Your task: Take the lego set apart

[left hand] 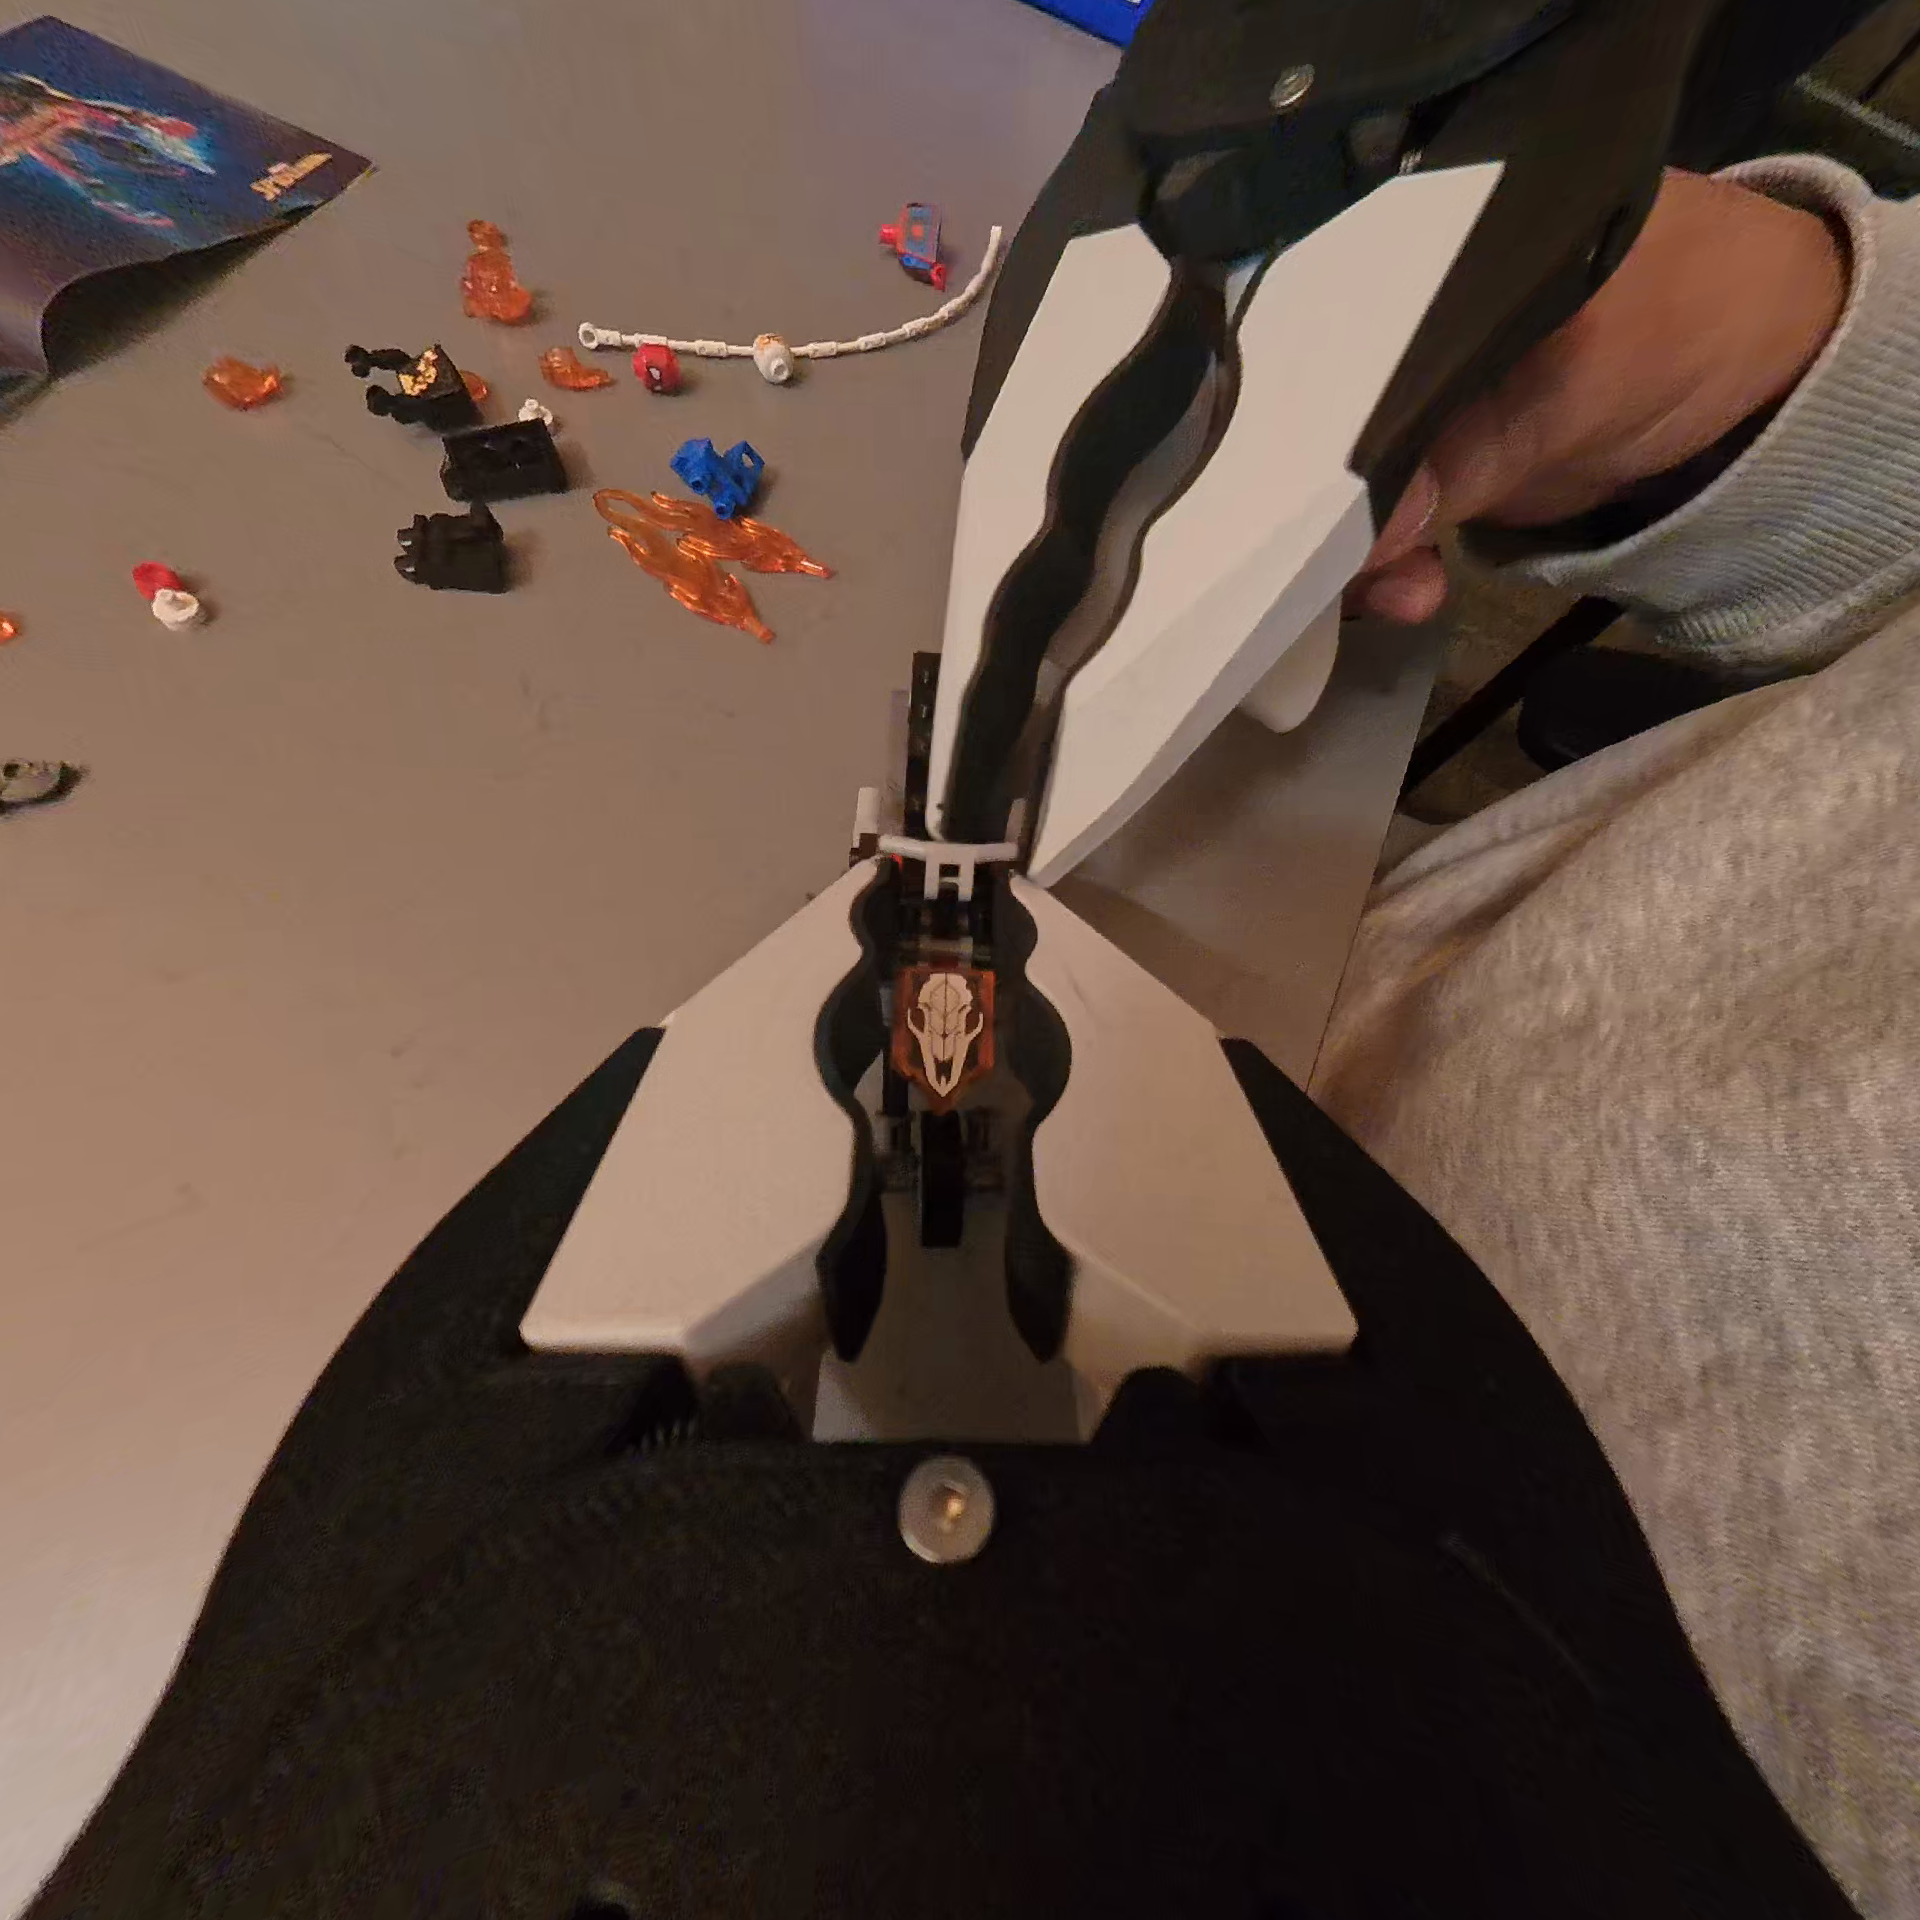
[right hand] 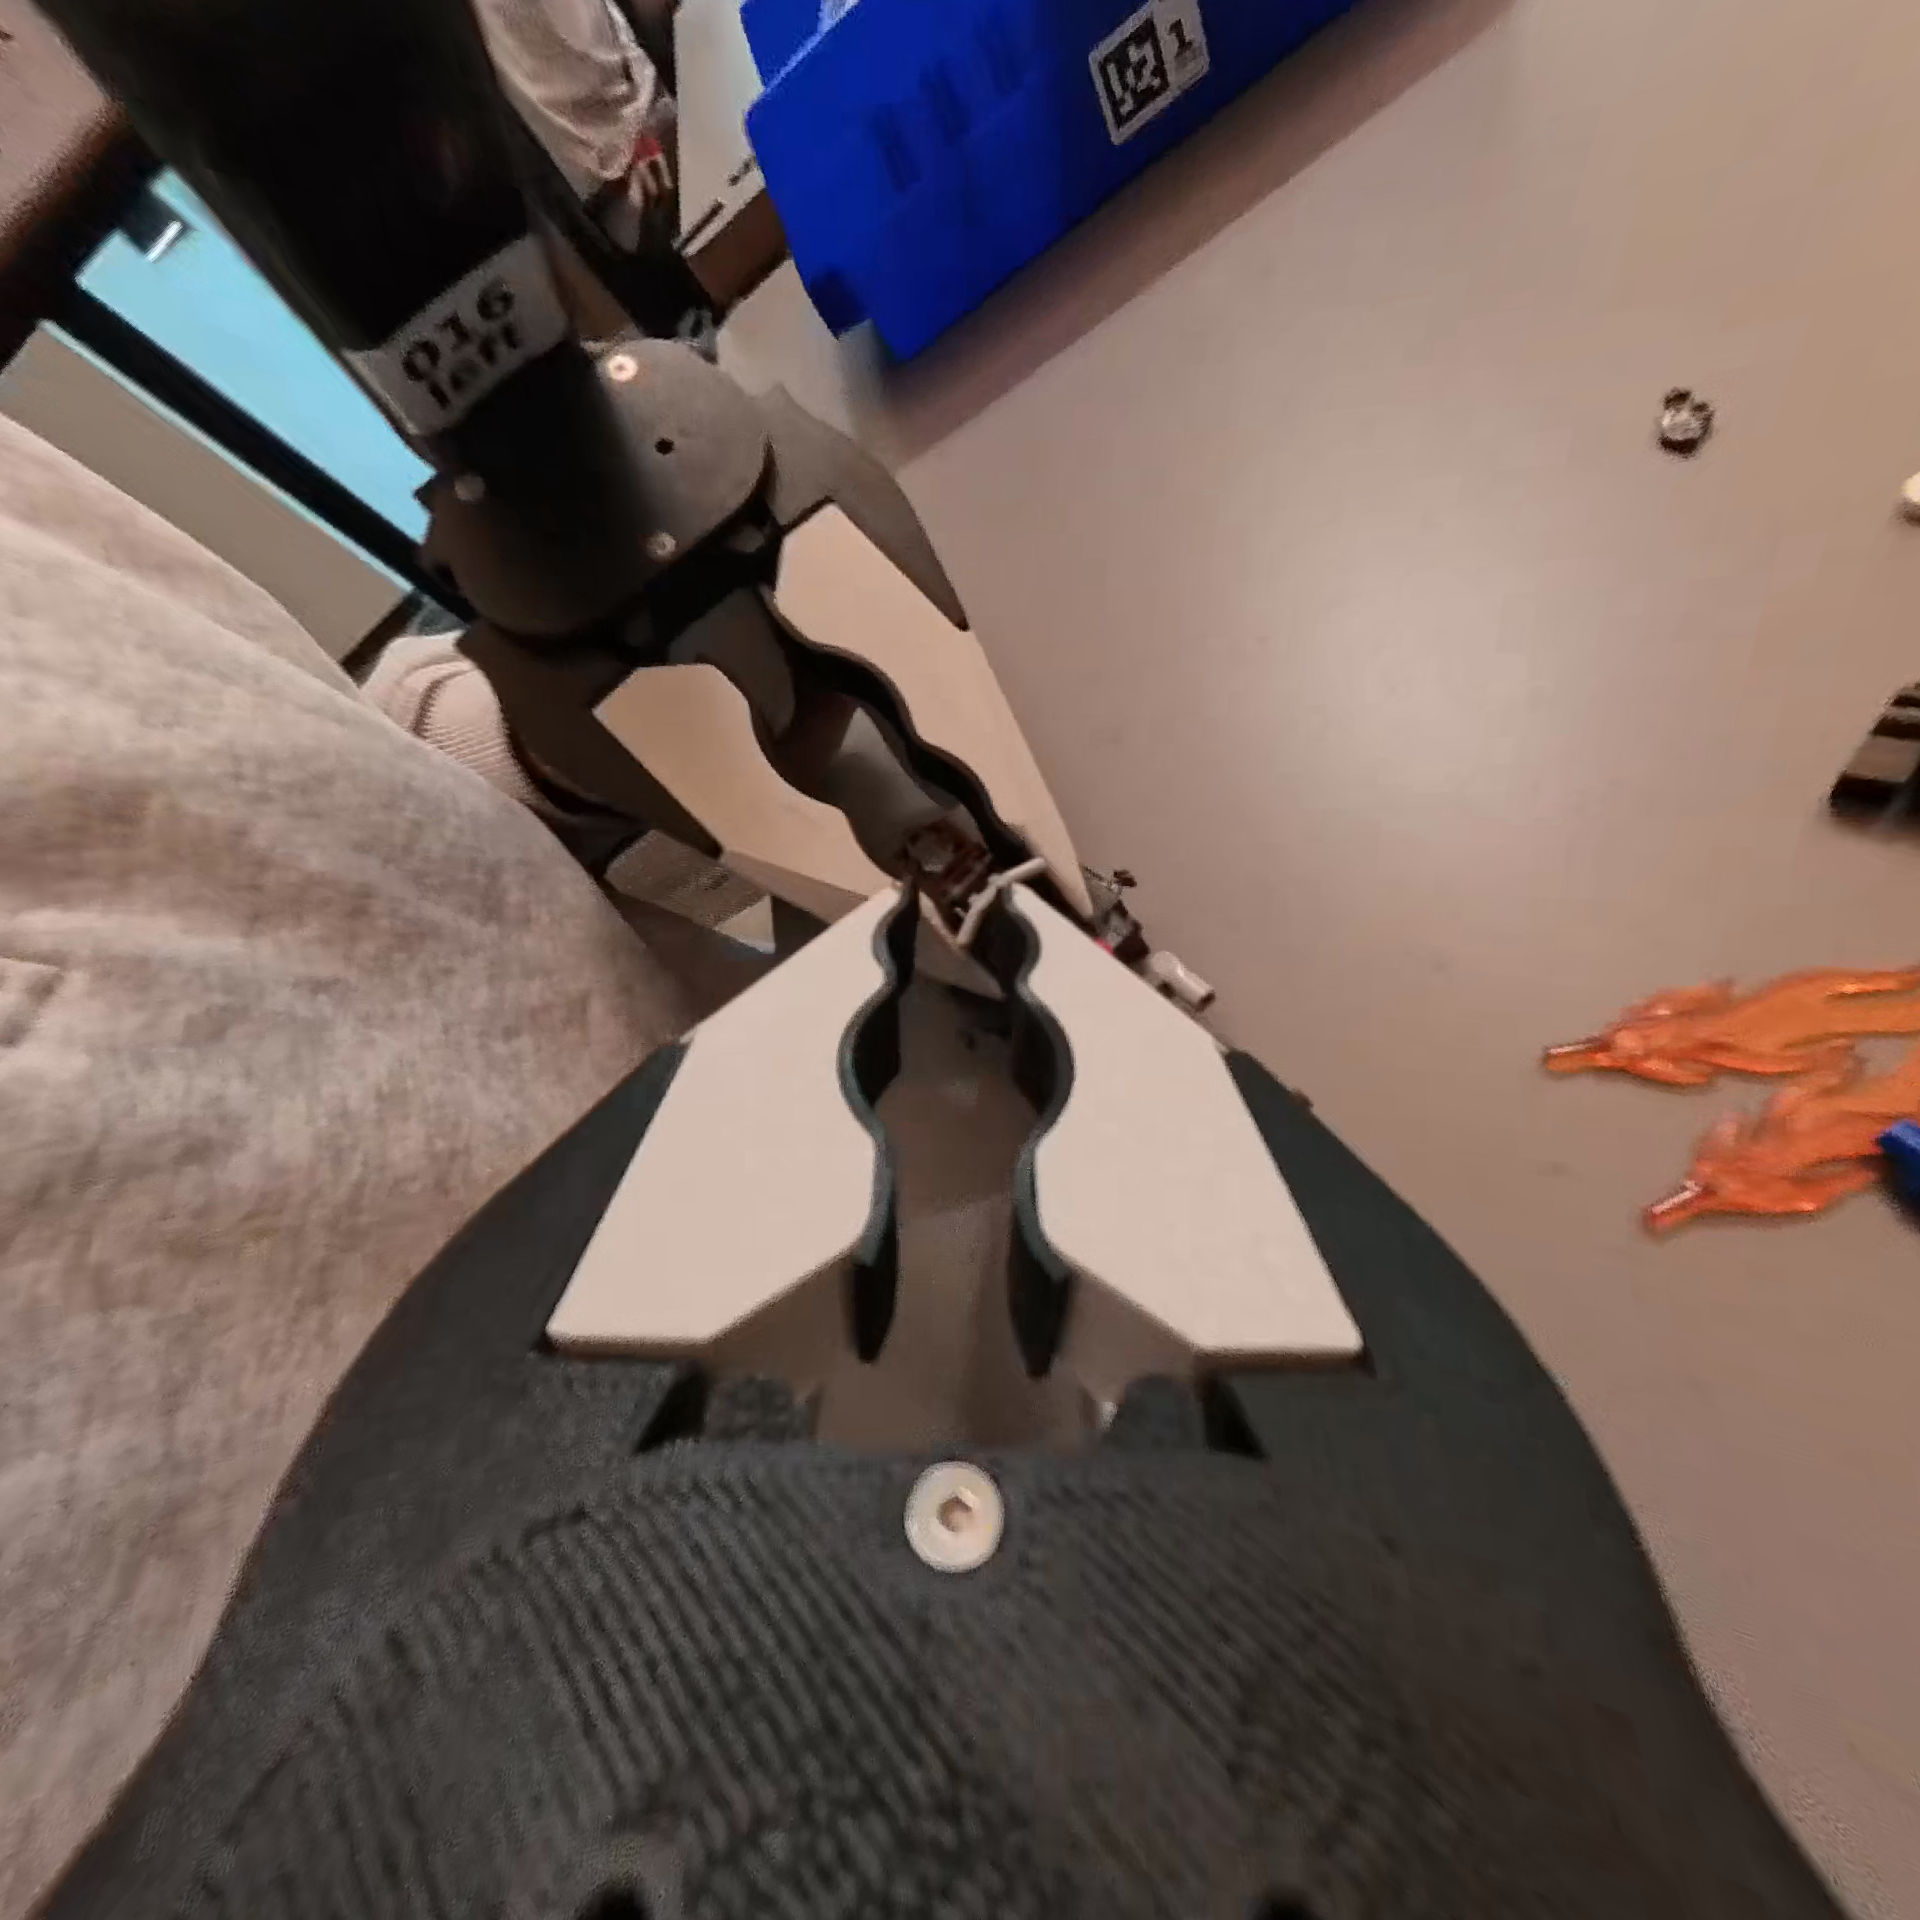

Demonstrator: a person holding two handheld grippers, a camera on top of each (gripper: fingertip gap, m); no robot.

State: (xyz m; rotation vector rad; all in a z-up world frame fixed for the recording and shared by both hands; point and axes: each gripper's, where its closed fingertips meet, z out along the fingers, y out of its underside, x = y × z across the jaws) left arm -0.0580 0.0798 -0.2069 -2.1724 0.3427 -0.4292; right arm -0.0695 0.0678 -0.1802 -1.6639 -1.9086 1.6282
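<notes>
Left claw (left hand: 940, 883) pinching lego set (left hand: 943, 1039) with skull tile. Right claw (left hand: 977, 821) clamped on its white handlebar (left hand: 945, 847). Loose pieces (left hand: 707, 540) scattered toward surface (left hand: 416, 831) far edge.

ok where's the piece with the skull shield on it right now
In the left wrist view the skull shield piece sits centre frame, clamped between the left gripper fingers, with the right gripper closing on its far end from above.

Grey table (left hand: 312, 935), blue bin (right hand: 987, 177), perhaps window
</notes>
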